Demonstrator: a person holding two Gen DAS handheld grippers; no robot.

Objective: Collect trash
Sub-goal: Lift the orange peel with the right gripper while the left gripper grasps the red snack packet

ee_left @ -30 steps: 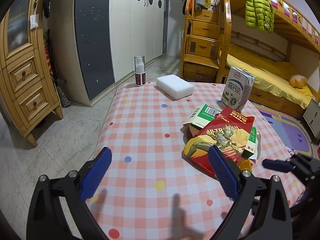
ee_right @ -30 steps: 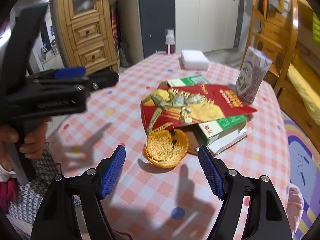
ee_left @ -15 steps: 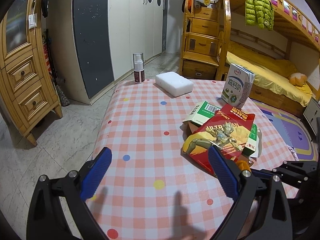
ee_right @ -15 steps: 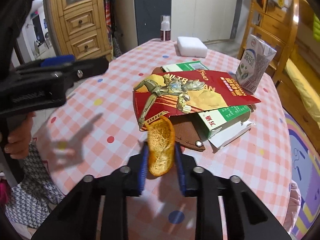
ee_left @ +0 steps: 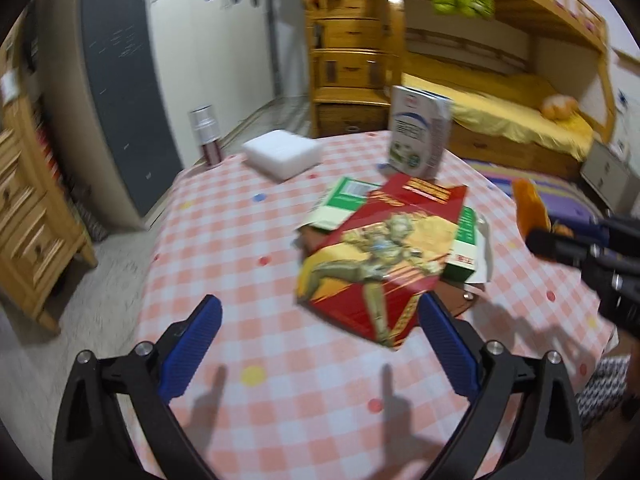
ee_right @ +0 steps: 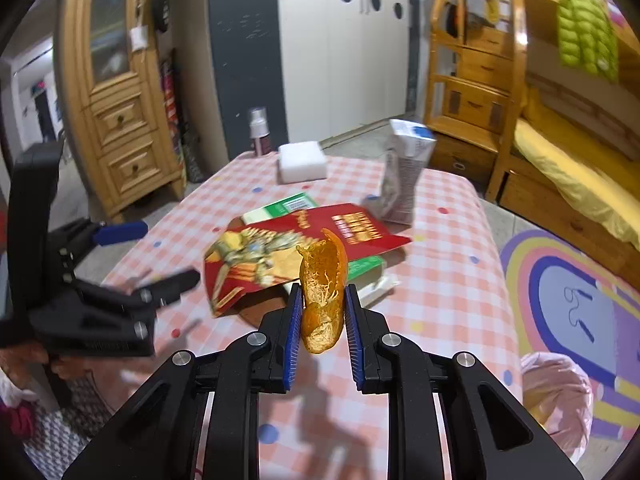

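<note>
My right gripper [ee_right: 320,312] is shut on an orange peel [ee_right: 322,296] and holds it lifted above the checked table [ee_right: 440,280]; the peel also shows in the left wrist view [ee_left: 528,206]. My left gripper [ee_left: 316,344] is open and empty, low over the table's near side. A red snack packet [ee_left: 384,256] lies on a green-and-white box [ee_left: 344,200], with a milk carton [ee_left: 418,138] standing behind. The packet [ee_right: 280,252] and carton [ee_right: 404,168] also show in the right wrist view.
A white sponge block [ee_left: 282,152] and a spray bottle [ee_left: 206,134] stand at the table's far edge. A pink bag [ee_right: 556,392] sits by the table's right side above a colourful rug [ee_right: 576,292]. A bunk bed [ee_left: 500,112] and a wooden cabinet [ee_right: 116,92] stand around.
My right gripper has closed on the orange peel and lifted it off the table. My left gripper has swung right, toward the red packet.
</note>
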